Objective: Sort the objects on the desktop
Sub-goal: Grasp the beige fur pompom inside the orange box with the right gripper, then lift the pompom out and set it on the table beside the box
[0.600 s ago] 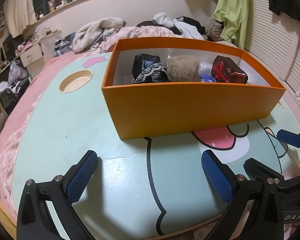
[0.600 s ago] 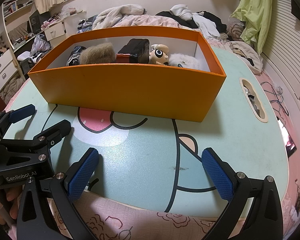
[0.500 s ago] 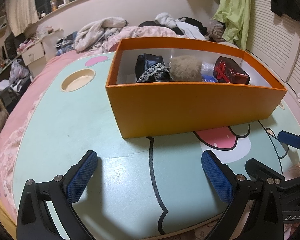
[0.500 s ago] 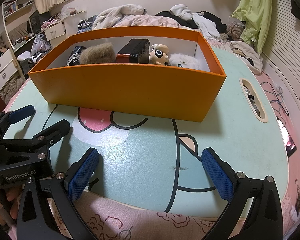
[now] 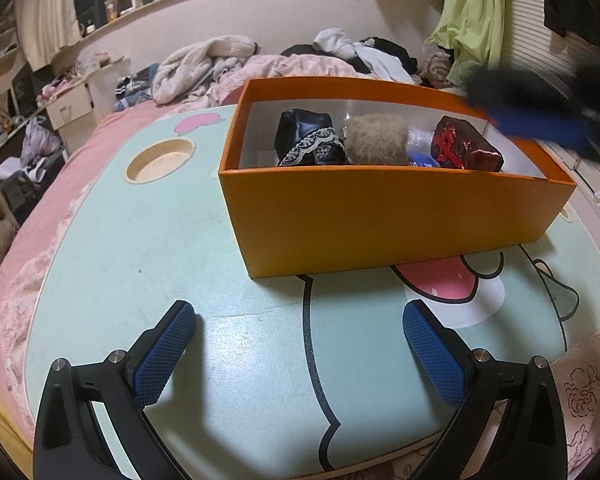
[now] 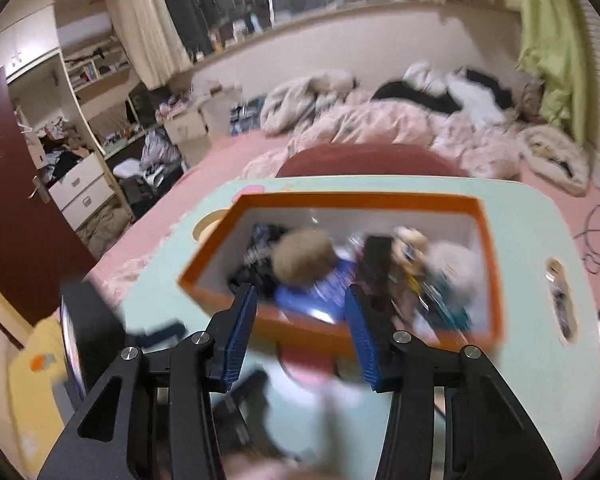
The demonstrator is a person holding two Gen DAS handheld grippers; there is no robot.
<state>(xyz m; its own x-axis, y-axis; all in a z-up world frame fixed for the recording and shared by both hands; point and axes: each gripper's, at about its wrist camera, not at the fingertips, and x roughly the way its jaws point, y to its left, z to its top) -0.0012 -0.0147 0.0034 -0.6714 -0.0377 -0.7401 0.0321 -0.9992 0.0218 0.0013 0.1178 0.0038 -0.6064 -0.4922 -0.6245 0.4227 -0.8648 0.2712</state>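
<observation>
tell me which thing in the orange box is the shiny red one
The dark red foil-wrapped block, at the right end of the orange box; the tan fuzzy ball and the black lace-trimmed pouch sit left of it.

R wrist view motion-blurred | box (image 6: 340, 328) contents smeared | R gripper (image 5: 540, 120) blurred in L view

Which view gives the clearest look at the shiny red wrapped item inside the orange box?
The left wrist view: the red wrapped item is sharp there, lying at the right end of the orange box beside a furry tan object. The right wrist view looks down into the box but is motion-blurred, so the item cannot be picked out.
</observation>
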